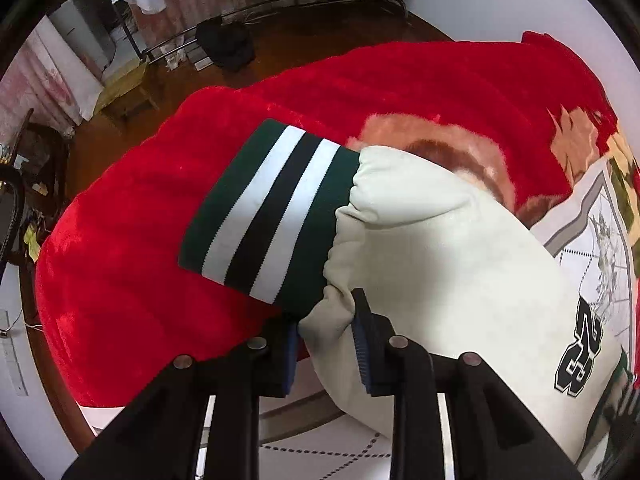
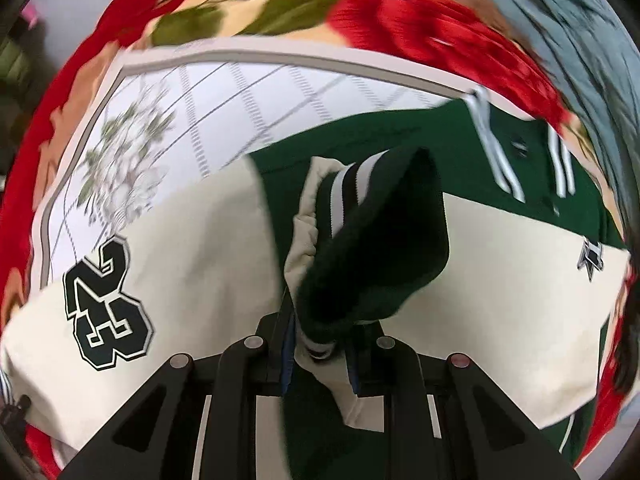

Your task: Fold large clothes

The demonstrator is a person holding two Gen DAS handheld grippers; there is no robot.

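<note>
We saw a green-and-cream varsity jacket (image 2: 520, 280) spread on a white quilted sheet (image 2: 248, 92) laid over a red floral plush blanket (image 1: 140, 240), both sleeves pinched near their cuffs. In the left wrist view, the left gripper (image 1: 326, 344) had its jaws drawn narrow on the cream fabric of the left sleeve (image 1: 440, 264), just behind the cuff; the blue-padded fingers (image 1: 366, 352) pressed a fold of cloth from either side. That striped cuff (image 1: 272, 216), dark green with two white bands, lay flat on the red blanket, pointing away from the gripper. A black number patch (image 1: 580, 352) showed on the sleeve farther along, toward the right edge of that view. In the right wrist view, blurred, the right gripper (image 2: 320, 360) was likewise closed narrow on the other sleeve (image 2: 320, 240), with gathered cream cloth and a bit of striped rib between its pads. This second cuff (image 2: 384, 240) stood up in front of the camera above the jacket's green body. Beyond the bed, in the left wrist view, lay a wooden floor (image 1: 168, 92) and a clothes rack (image 1: 304, 0) with hanging garments.
</note>
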